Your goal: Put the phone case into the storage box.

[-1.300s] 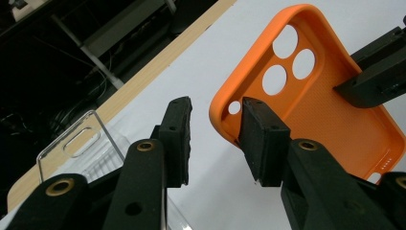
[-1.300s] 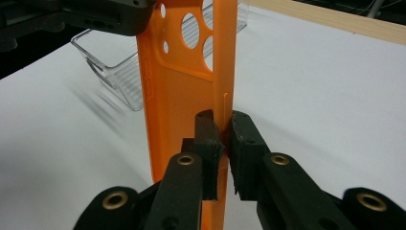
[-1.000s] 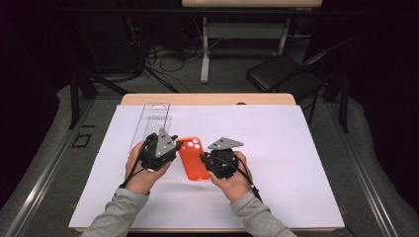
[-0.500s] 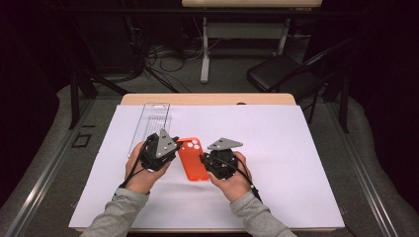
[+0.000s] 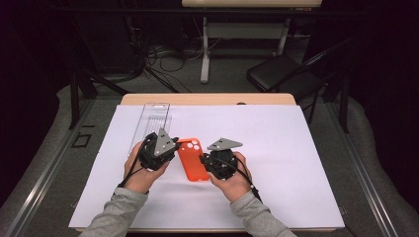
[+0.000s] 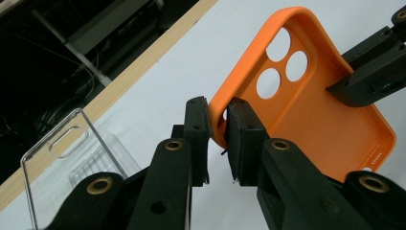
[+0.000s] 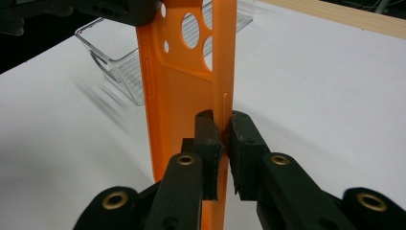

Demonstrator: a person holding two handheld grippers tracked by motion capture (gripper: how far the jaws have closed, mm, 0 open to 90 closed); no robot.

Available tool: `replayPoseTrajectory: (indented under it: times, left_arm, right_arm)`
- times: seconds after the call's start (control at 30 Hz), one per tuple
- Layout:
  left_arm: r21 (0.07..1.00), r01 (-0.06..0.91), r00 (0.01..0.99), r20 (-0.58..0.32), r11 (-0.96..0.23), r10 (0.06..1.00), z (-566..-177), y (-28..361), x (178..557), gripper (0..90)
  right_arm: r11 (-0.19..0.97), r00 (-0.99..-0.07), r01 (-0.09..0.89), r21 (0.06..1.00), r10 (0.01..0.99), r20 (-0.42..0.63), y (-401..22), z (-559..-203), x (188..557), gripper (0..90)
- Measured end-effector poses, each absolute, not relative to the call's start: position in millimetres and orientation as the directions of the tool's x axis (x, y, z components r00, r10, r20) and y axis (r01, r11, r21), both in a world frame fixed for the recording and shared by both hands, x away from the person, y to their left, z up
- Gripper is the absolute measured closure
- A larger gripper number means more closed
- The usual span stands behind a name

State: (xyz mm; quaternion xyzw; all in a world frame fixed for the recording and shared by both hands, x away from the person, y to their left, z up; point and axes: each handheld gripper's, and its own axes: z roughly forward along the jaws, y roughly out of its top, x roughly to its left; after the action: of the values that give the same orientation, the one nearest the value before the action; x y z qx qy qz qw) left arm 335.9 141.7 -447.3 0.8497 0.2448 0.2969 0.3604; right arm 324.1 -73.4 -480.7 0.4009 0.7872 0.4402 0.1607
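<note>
An orange phone case [image 5: 193, 163] hangs just above the white sheet between my two grippers. My left gripper [image 5: 176, 150] pinches its left rim near the camera holes. In the left gripper view the orange phone case [image 6: 311, 110] has its rim between the pads of the left gripper [image 6: 218, 130], whose jaws have just been closing on it. My right gripper [image 5: 204, 163] is shut on the opposite long edge. In the right gripper view the orange phone case [image 7: 179, 96] stands edge-on, with the right gripper [image 7: 223, 132] clamped on its side wall.
A clear plastic phone case [image 5: 152, 117] lies on the white sheet [image 5: 286, 148] behind the left hand, and the clear case [image 6: 62, 158] is also in the left gripper view. The wooden table edge [image 5: 207, 98] runs at the back. A dark chair [image 5: 281, 74] stands beyond.
</note>
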Motion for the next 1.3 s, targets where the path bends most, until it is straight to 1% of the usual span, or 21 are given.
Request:
replayPoseTrajectory:
  times: [0.6, 1.3]
  left_arm:
    - [0.773, 0.245, 0.705, 0.272, -0.585, 0.655, -446.2, 145.4, 336.4, 81.0]
    - [0.783, 0.266, 0.705, 0.240, -0.562, 0.667, -445.3, 146.6, 336.4, 81.4]
  right_arm:
    - [0.295, -0.634, 0.487, 0.822, 0.767, 0.100, -72.5, -481.1, 323.2, 82.9]
    - [0.287, -0.639, 0.487, 0.825, 0.761, 0.113, -73.7, -482.3, 324.3, 82.4]
